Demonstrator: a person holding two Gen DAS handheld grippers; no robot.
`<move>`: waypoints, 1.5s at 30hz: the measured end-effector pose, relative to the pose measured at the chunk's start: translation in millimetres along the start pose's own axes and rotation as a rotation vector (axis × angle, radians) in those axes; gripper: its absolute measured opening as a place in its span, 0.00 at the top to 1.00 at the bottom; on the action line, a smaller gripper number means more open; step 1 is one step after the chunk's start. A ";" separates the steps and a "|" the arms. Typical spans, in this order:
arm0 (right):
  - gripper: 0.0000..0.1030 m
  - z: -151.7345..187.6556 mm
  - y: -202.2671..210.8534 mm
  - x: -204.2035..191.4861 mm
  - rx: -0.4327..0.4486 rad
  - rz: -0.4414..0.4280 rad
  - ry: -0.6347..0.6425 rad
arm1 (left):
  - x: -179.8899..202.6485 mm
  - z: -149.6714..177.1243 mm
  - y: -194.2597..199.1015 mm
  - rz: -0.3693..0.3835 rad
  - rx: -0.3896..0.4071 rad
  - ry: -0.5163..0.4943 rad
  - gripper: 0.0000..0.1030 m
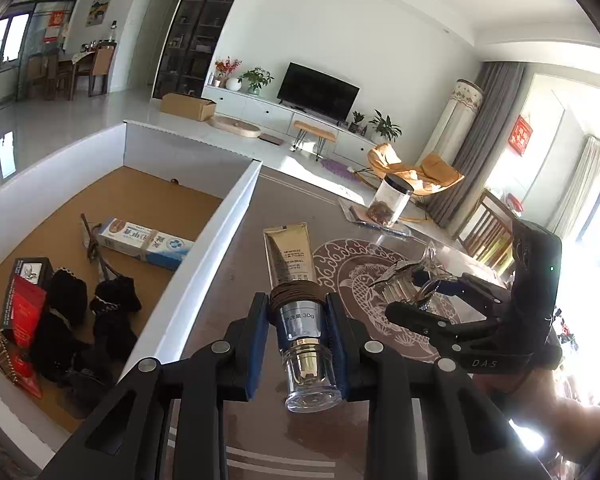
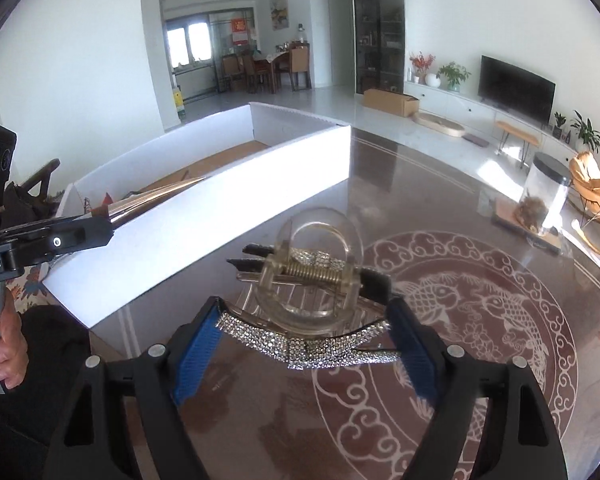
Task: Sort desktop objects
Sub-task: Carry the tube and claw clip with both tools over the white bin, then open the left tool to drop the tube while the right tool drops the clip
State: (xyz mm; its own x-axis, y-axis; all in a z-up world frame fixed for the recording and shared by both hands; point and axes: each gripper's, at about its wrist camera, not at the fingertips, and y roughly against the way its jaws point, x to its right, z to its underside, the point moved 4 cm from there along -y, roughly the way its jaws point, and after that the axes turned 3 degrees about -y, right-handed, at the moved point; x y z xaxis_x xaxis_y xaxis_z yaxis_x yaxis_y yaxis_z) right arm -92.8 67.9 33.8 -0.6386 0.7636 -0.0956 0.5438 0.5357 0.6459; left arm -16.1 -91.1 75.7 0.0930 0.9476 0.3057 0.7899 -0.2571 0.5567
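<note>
In the left wrist view my left gripper (image 1: 298, 320) is shut on a gold and silver cosmetic tube (image 1: 292, 260) with a clear cap and a brown band round it. It hangs over the dark table (image 1: 236, 276), just right of the white box wall (image 1: 216, 240). My right gripper (image 2: 306, 320) is shut on a rhinestone hair clip (image 2: 308, 344), both blue pads pressing its ends above the table's fish pattern (image 2: 472, 300). Each view shows the other gripper: the right gripper (image 1: 410, 292) with the clip (image 1: 402, 276), and the left gripper (image 2: 96, 232) with the tube's gold end (image 2: 160, 196).
The white box (image 2: 220, 216) has a brown floor holding a toothpaste carton (image 1: 144, 242), black fabric pieces (image 1: 112, 312), a red packet (image 1: 22, 312) and a black carton (image 1: 32, 270). A clear jar with a black lid (image 1: 392, 200) stands far right on the table. A hand (image 2: 4, 340) grips the left handle.
</note>
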 end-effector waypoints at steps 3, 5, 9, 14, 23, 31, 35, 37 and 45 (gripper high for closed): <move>0.20 -47.7 -15.5 -40.8 0.043 -0.074 0.048 | -44.8 -28.3 21.1 -0.098 0.030 0.021 0.73; 0.20 -74.5 -31.1 -71.1 0.054 -0.126 0.082 | -78.6 -37.2 25.5 -0.173 0.009 0.046 0.73; 0.20 -107.4 -83.7 -125.3 0.002 -0.193 0.160 | -138.6 -33.2 13.0 -0.312 -0.098 0.069 0.73; 0.16 -99.0 -167.2 -159.8 -0.263 -0.240 0.238 | -173.8 -12.0 -10.6 -0.423 -0.257 0.107 0.62; 0.00 -113.8 -178.8 -132.0 -0.363 -0.131 0.238 | -178.1 -20.3 10.4 -0.561 -0.123 0.147 0.07; 0.00 -120.2 -159.0 -123.5 -0.435 -0.074 0.225 | -156.2 -24.6 21.9 -0.656 -0.107 0.147 0.04; 0.00 -117.4 -157.4 -130.6 -0.432 -0.062 0.253 | -145.4 -28.2 31.1 -0.739 -0.096 0.135 0.04; 0.00 -116.3 -156.7 -133.2 -0.421 -0.058 0.262 | -142.0 -29.6 33.0 -0.769 -0.094 0.126 0.04; 0.00 -114.3 -161.7 -139.4 -0.407 -0.063 0.258 | -143.3 -28.7 44.1 -0.716 -0.036 0.259 0.00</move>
State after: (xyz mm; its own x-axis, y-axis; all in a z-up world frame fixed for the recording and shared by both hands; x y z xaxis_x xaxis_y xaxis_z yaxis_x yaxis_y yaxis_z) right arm -154.0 -166.4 29.3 -0.8053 0.5927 0.0138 0.2757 0.3538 0.8938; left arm -12.0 -243.7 78.6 -0.5832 0.8118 0.0293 0.5831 0.3932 0.7110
